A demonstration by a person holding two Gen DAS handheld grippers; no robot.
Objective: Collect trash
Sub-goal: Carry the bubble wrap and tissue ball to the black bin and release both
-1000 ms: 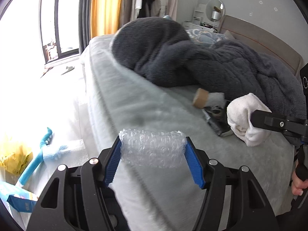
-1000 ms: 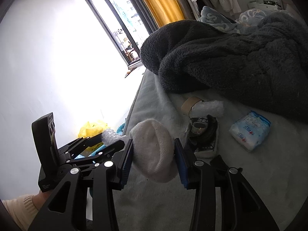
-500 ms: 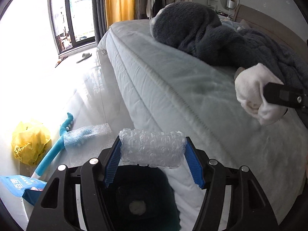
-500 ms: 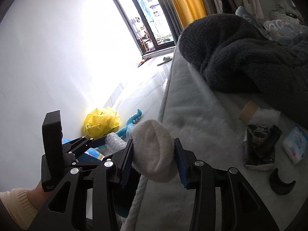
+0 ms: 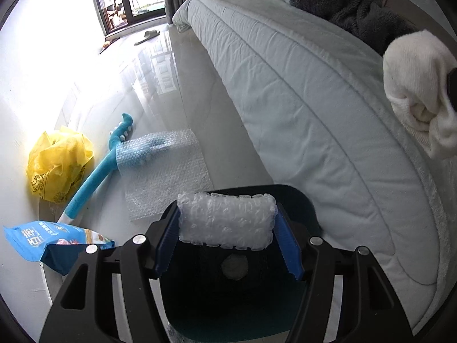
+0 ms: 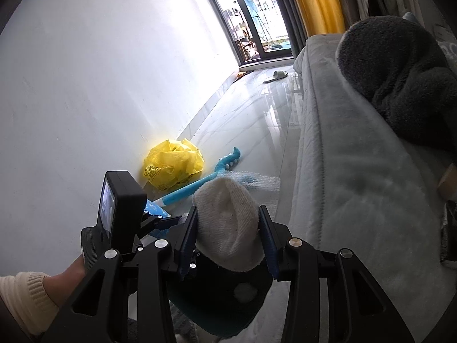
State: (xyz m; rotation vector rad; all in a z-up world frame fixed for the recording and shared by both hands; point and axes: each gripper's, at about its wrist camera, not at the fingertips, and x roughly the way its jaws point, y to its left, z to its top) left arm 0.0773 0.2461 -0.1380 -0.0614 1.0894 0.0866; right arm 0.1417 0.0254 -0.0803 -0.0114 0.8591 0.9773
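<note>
**Drop risk over bin**

Left gripper (image 5: 227, 241) clamps a bubble wrap wad (image 5: 227, 220); right gripper (image 6: 230, 243) clamps a white cloth (image 6: 228, 228). Both hang over the dark bin (image 5: 297, 200) beside the bed (image 5: 314, 100). Light loads may cling to pads or fall outside the rim.

Glossy pale tiled floor (image 5: 171, 91), white wall (image 6: 100, 71), grey-quilted bed (image 5: 300, 100), yellow curtain (image 6: 317, 3), bright glass door (image 6: 257, 23)

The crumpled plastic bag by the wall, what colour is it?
The crumpled plastic bag is yellow, clearest in the left wrist view.
</note>
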